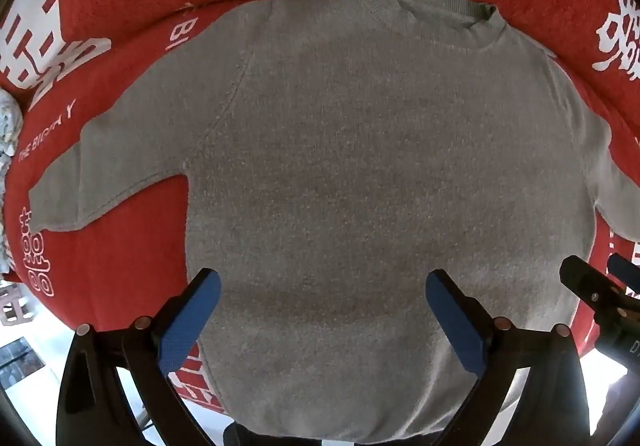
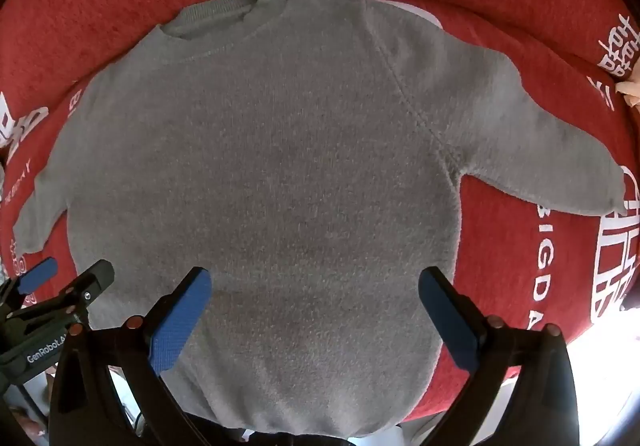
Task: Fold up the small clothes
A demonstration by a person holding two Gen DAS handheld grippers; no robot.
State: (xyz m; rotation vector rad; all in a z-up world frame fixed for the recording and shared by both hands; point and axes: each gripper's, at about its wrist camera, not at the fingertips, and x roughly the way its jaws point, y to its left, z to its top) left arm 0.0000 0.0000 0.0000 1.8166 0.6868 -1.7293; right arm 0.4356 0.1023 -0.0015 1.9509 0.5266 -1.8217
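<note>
A small grey sweater [image 1: 360, 166] lies flat and spread out on a red blanket [image 1: 120, 254], collar at the far side, both sleeves out to the sides. It also shows in the right wrist view [image 2: 272, 174]. My left gripper [image 1: 322, 282] is open above the sweater's lower body, holding nothing. My right gripper [image 2: 314, 280] is open above the lower body too, holding nothing. Each gripper shows at the edge of the other's view: the right gripper [image 1: 592, 278] and the left gripper [image 2: 72, 274].
The red blanket [image 2: 520, 266] has white printed characters and letters and covers the whole surface. Its near edge drops off just under the sweater's hem, with bright floor [image 1: 36, 342] beyond. A pale object [image 1: 8, 114] lies at the far left.
</note>
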